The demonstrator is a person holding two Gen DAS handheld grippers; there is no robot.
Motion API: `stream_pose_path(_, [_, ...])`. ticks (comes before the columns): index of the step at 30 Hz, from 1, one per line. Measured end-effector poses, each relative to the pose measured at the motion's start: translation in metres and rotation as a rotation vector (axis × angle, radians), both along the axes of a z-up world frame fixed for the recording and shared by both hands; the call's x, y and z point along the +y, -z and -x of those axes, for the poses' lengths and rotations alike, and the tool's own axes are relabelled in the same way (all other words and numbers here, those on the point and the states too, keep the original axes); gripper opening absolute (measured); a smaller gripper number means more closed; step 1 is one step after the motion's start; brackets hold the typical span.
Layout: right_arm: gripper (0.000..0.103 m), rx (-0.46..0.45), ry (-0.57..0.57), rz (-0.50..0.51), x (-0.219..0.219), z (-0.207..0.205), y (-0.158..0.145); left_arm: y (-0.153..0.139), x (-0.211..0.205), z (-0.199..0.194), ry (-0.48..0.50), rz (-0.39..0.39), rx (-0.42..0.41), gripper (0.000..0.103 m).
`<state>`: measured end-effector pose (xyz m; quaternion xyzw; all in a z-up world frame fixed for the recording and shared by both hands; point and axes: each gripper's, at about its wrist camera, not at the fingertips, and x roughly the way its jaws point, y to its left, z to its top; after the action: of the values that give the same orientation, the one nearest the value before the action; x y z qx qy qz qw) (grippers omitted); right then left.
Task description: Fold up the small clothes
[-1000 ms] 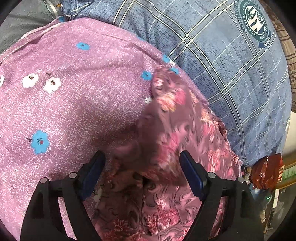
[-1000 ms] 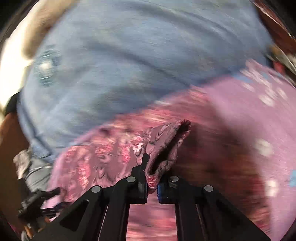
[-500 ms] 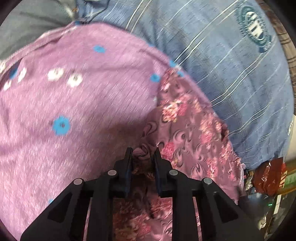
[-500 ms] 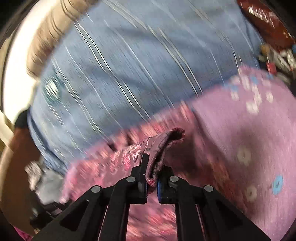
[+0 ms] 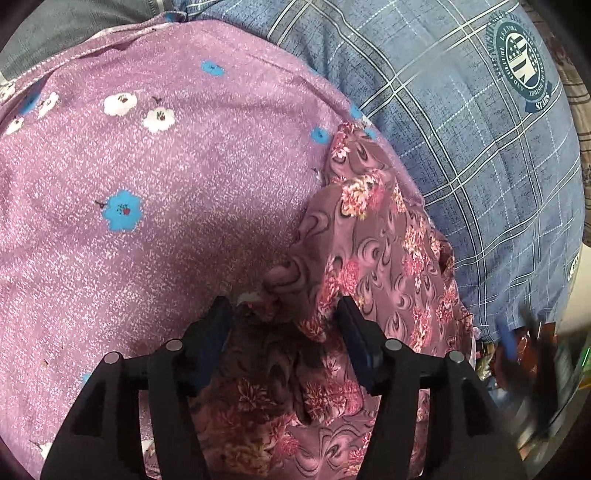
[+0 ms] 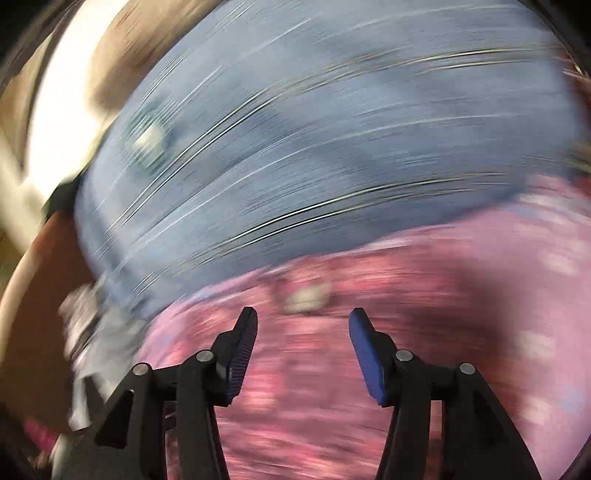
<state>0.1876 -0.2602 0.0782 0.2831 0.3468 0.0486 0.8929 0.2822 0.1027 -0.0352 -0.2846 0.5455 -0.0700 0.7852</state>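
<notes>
A small mauve garment with pink flower and swirl print [image 5: 384,258] lies folded over on a purple floral cloth [image 5: 155,192]. My left gripper [image 5: 282,314] is open just above the garment's bunched near edge, its fingers [image 5: 218,325] on either side of a fold. My right gripper [image 6: 301,321] is open and empty above the same pink garment [image 6: 314,387], which is badly blurred in the right wrist view.
A blue plaid bedsheet with a round crest [image 5: 480,129] covers the surface beyond the cloths; it also shows in the right wrist view [image 6: 314,147]. Grey fabric [image 5: 74,29] lies at the top left. Cluttered packets [image 5: 524,354] sit at the right edge.
Both grippers have opened and let go of the floral garment. The left one had shut on it half a second ago. The right one is swinging fast.
</notes>
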Motion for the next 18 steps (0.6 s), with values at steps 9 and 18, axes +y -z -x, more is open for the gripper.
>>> stream_pose_path(9, [0.059,0.132,-0.481,0.250,0.165,-0.174,0.042,0.000,-0.009,0.000,0.055,-0.087,-0.032,0.040])
stream_pose_path(18, [0.006,0.044,-0.649,0.416,0.211,-0.184,0.047,-0.003,-0.007,0.004,0.071,-0.105,-0.039,0.040])
